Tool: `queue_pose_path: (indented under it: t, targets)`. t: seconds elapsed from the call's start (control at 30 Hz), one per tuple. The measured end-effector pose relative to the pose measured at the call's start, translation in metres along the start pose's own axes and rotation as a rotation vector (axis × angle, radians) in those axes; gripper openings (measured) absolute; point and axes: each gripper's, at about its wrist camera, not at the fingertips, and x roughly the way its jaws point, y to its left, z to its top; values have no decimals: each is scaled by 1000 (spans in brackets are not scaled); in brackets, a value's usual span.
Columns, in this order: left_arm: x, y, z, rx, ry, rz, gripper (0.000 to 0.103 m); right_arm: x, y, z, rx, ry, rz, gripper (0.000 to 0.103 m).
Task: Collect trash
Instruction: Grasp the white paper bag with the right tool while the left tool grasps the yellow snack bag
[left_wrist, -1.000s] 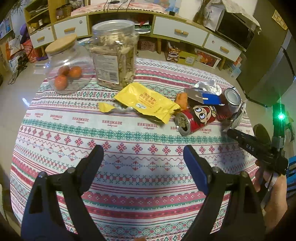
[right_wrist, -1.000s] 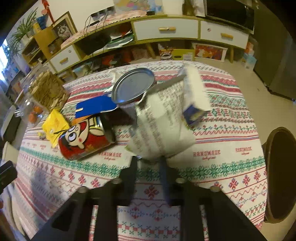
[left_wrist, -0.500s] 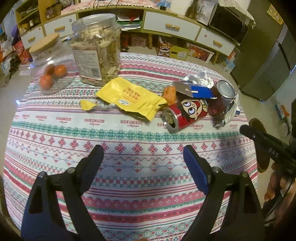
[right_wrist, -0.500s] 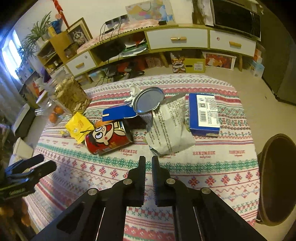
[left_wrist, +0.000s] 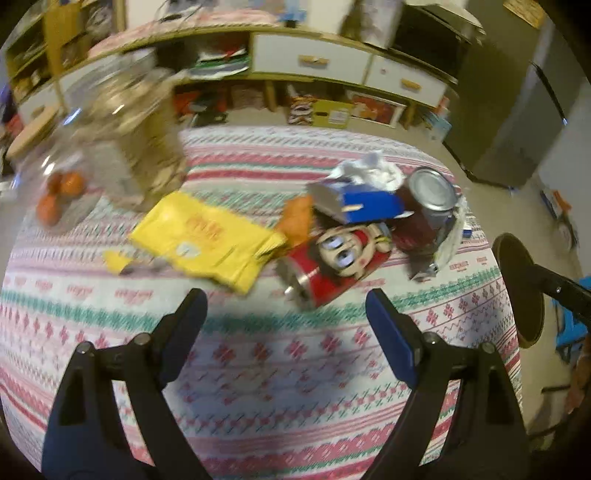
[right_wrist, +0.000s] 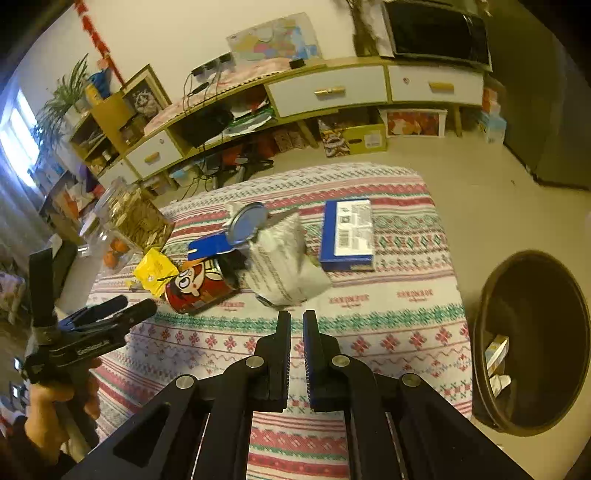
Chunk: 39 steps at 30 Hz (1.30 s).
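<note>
Trash lies in a heap on the patterned tablecloth (left_wrist: 277, 376): a red can with a cartoon face (left_wrist: 332, 266) on its side, a yellow wrapper (left_wrist: 207, 240), a blue carton (left_wrist: 362, 203), a tin can with a silver lid (left_wrist: 432, 199), crumpled white paper (left_wrist: 369, 170) and a white printed bag (right_wrist: 284, 266). A blue box (right_wrist: 349, 232) lies flat to the right of the bag. My left gripper (left_wrist: 286, 306) is open and empty, just short of the red can (right_wrist: 199, 284). My right gripper (right_wrist: 296, 317) is shut with nothing in it, just short of the white bag.
A dark round bin (right_wrist: 532, 373) holding some scraps stands on the floor off the table's right edge. A tall jar of snacks (left_wrist: 136, 136) and a jar of oranges (left_wrist: 55, 184) stand at the table's far left. A hand (right_wrist: 48, 402) carries the left gripper (right_wrist: 122, 310).
My right gripper closed fully and drew back and up from the white bag. The blue box came to rest flat on the cloth. My left gripper moved closer to the red can.
</note>
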Motion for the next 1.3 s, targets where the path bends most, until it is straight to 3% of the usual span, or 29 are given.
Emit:
queue_pose_path:
  t: [0.07, 0.17, 0.23, 0.3, 0.7, 0.87, 0.93, 1.03, 1.17, 1.3]
  targets:
    - [2, -7, 5, 23, -13, -6, 87, 4, -7, -2, 2, 13, -24, 9]
    - [3, -5, 9, 0, -3, 8, 87, 17, -8, -2, -9, 47, -57, 30]
    - [1, 2, 8, -35, 3, 14, 87, 27, -3, -2, -11, 36, -94, 75]
    - [-3, 10, 6, -69, 3, 4, 87, 34, 4, 2, -14, 7, -101, 83]
    - [-5, 72, -5, -214, 38, 30, 87, 104, 54, 18, -183, -25, -189, 83]
    - [5, 84, 1, -327, 47, 13, 87, 112, 51, 19, -172, -18, -201, 61]
    - [10, 83, 8, -365, 51, 16, 87, 110, 46, 21, -154, -16, -189, 42]
    - [21, 79, 20, -423, 59, 47, 87, 104, 35, 22, -103, -1, -144, 23]
    - [40, 70, 35, -493, 83, 73, 87, 91, 23, 23, -45, 4, -69, 20]
    - [57, 55, 46, -473, 94, 156, 87, 73, 18, 23, -15, -13, -9, 17]
